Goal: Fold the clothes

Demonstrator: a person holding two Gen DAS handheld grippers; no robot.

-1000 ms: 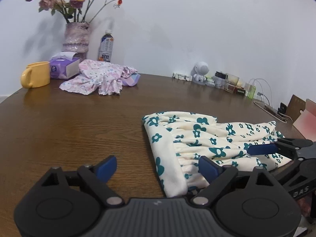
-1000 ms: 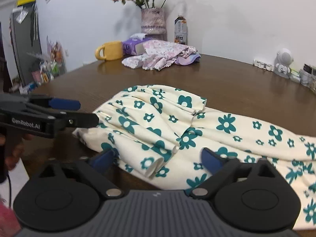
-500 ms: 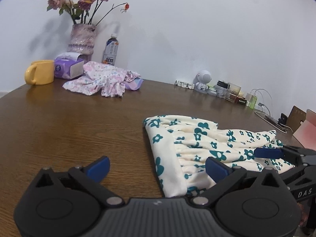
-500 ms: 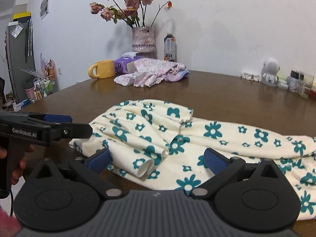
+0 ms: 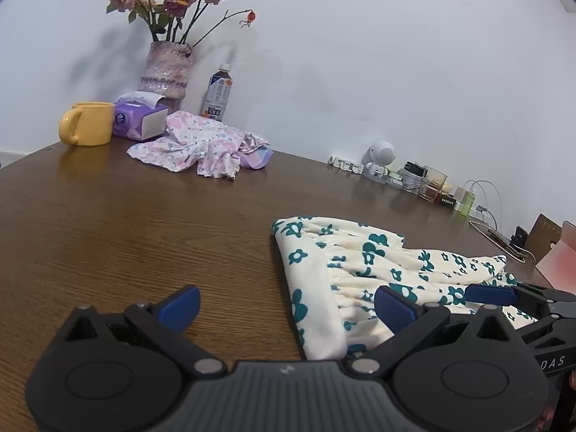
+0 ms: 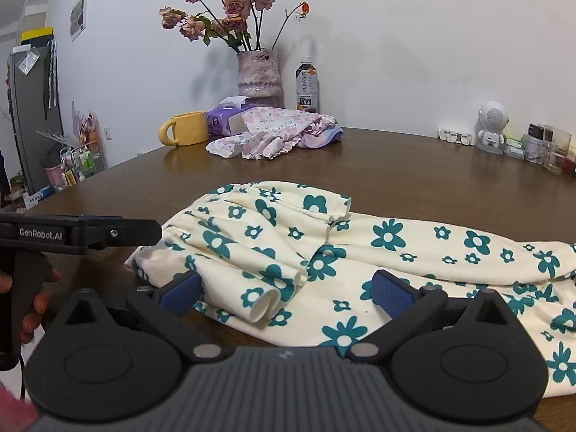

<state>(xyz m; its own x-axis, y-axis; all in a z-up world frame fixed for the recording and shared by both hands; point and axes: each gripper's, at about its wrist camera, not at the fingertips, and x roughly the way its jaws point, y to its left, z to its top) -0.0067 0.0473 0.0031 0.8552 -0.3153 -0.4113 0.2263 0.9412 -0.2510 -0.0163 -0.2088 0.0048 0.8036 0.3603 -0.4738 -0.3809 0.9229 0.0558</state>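
Floral trousers (image 6: 360,252) are spread, half folded, along the near edge of the wooden table (image 5: 126,223); both the left gripper (image 5: 284,306) and the right gripper (image 6: 284,293) are held wide apart, nothing clamped.

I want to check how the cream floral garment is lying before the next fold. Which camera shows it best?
The right wrist view: the cream floral garment spreads across the frame, its folded layers visible. The left wrist view shows only its gathered end, foreshortened, with the far part squeezed toward the right edge.
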